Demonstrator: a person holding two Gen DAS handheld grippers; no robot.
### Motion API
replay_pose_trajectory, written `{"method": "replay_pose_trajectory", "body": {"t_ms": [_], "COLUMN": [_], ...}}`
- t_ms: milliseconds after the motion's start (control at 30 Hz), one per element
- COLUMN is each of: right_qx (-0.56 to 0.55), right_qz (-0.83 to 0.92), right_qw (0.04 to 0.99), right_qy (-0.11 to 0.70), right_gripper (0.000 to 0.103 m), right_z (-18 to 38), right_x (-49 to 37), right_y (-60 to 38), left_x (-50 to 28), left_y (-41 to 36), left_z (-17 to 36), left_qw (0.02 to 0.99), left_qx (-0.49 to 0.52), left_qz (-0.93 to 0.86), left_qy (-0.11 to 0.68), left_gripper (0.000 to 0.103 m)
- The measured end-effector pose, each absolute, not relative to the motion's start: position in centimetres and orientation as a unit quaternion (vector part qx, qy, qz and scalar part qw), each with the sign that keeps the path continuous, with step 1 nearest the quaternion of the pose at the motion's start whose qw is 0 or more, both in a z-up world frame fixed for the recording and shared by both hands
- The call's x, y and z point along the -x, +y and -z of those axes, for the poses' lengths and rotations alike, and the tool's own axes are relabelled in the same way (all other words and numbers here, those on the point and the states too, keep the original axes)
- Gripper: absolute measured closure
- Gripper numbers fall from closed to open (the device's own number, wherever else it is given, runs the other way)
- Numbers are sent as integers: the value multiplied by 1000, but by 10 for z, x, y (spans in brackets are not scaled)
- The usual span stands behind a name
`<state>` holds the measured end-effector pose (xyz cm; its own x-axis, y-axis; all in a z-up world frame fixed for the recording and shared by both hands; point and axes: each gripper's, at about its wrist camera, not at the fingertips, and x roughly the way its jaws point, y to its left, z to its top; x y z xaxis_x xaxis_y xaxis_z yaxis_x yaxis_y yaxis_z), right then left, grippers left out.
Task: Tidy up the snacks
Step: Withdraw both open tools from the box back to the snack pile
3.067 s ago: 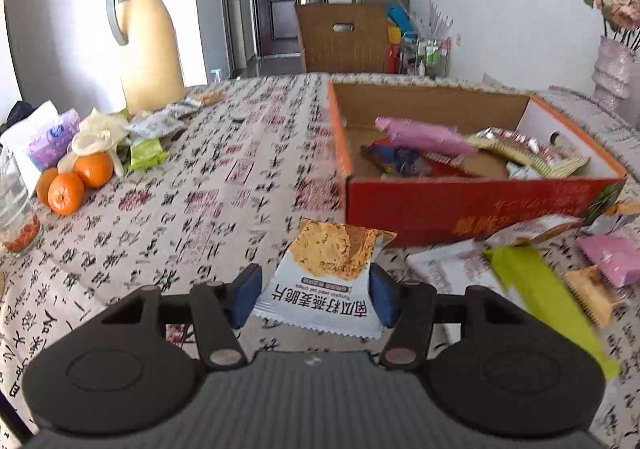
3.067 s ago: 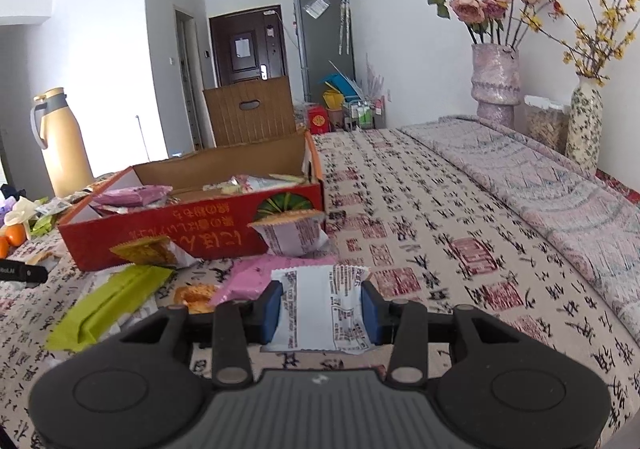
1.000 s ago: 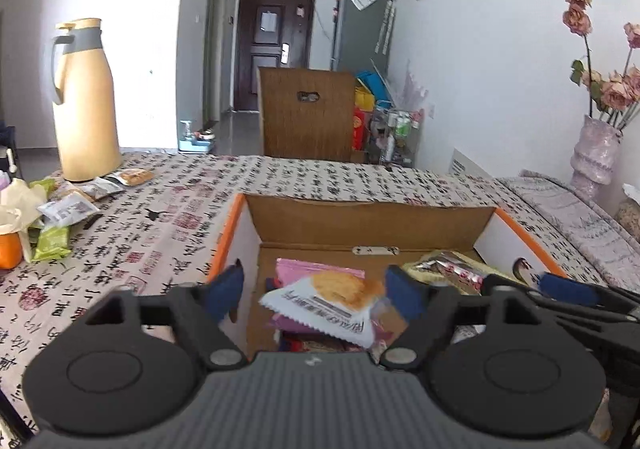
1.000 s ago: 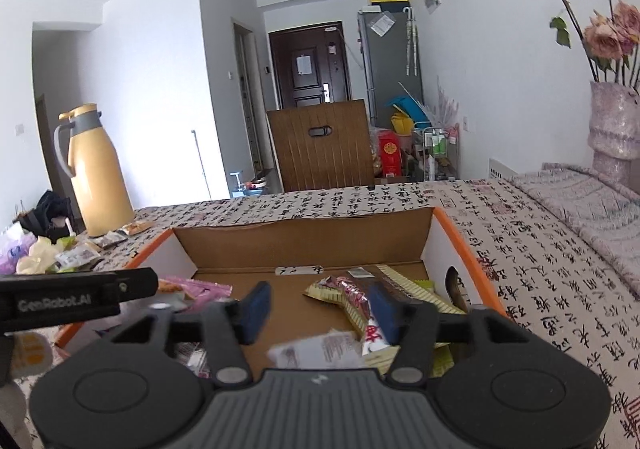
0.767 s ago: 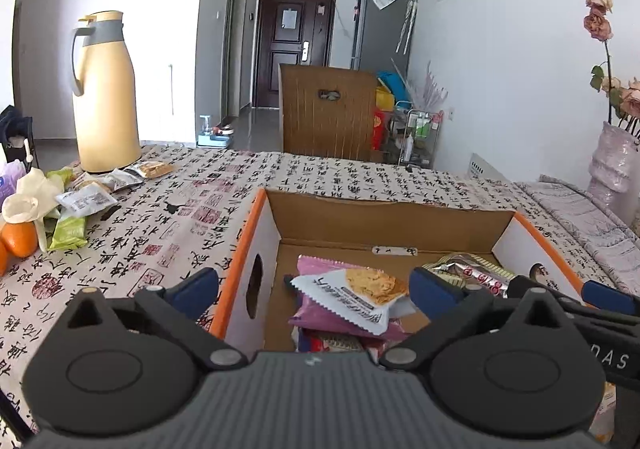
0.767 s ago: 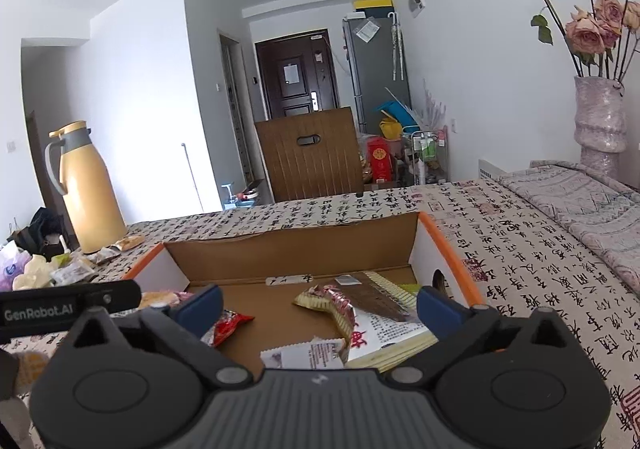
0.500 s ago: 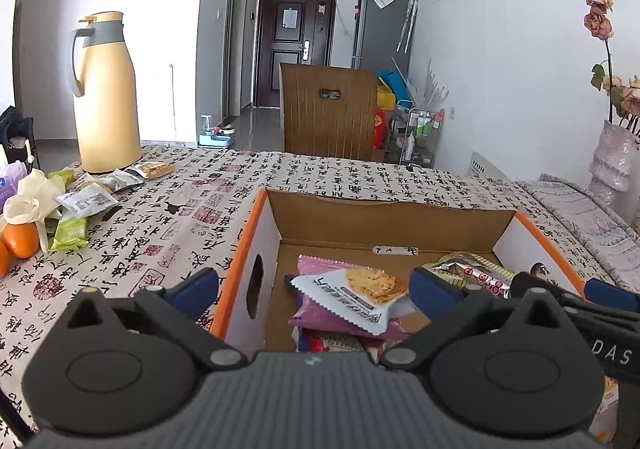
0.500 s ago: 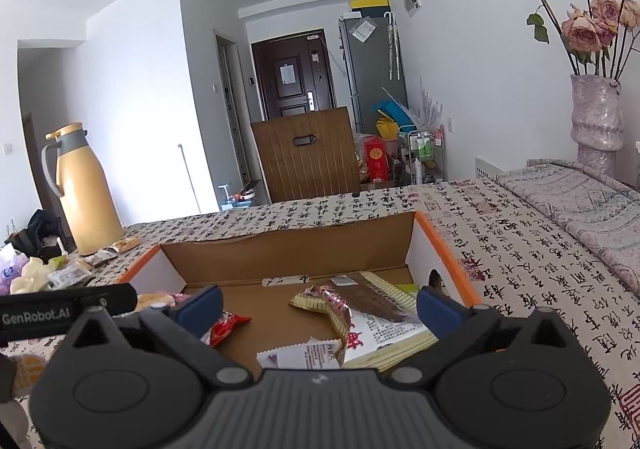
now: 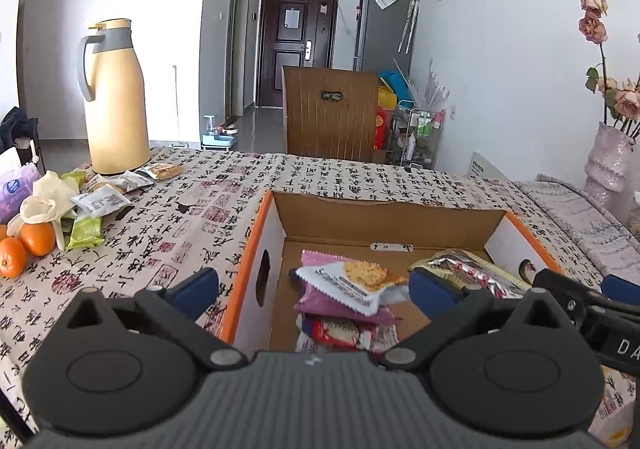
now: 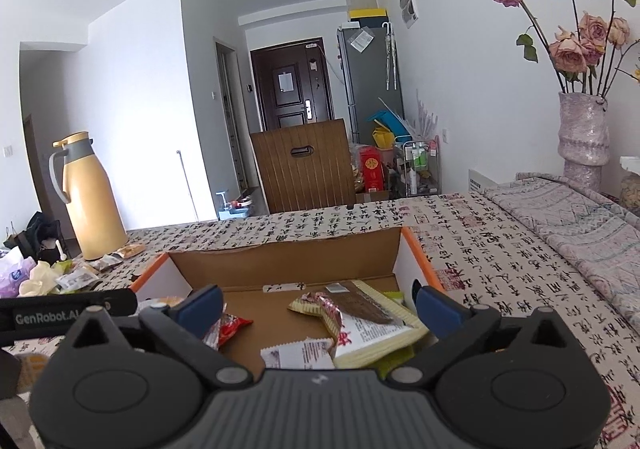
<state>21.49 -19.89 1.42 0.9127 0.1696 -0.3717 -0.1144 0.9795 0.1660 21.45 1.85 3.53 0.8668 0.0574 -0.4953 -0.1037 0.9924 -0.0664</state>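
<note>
An orange-rimmed cardboard box (image 9: 384,211) (image 10: 280,267) sits on the patterned tablecloth and holds several snack packets. A white cracker packet (image 9: 352,283) lies on top of a purple one (image 9: 340,307) at the box's left. My left gripper (image 9: 314,291) hangs over that side, jaws wide open and empty. A small white packet (image 10: 298,355) lies at the box's near edge beside a cream wafer pack (image 10: 368,325). Above them my right gripper (image 10: 318,307) is open with nothing between its blue pads.
A tan thermos jug (image 9: 116,101) stands at the far left with loose snack packets (image 9: 102,201), oranges (image 9: 24,245) and a tissue pack around it. A wooden chair back (image 9: 330,117) is beyond the table. A flower vase (image 10: 582,133) stands at the right.
Both grippers opened wide and let their packets drop into the box: the cracker packet onto the purple one, the white packet at the near edge. The right gripper rose slightly.
</note>
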Motion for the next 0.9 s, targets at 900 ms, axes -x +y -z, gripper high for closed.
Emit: {"method": "replay_pose_trajectory", "body": {"t_ms": [900], "right_qx": [-52], "right_qz": [-81], "right_qw": [966], "right_qy": [240], "right_gripper": [0], "right_z": [8], "right_x": [-112], "right_y": [-213], "left_x": [-118], "left_y": [16], "left_z": [-10], "left_qw": [952], "left_qx": [39], "left_qz": [-14], "left_qy": [304], "left_gripper": [0]}}
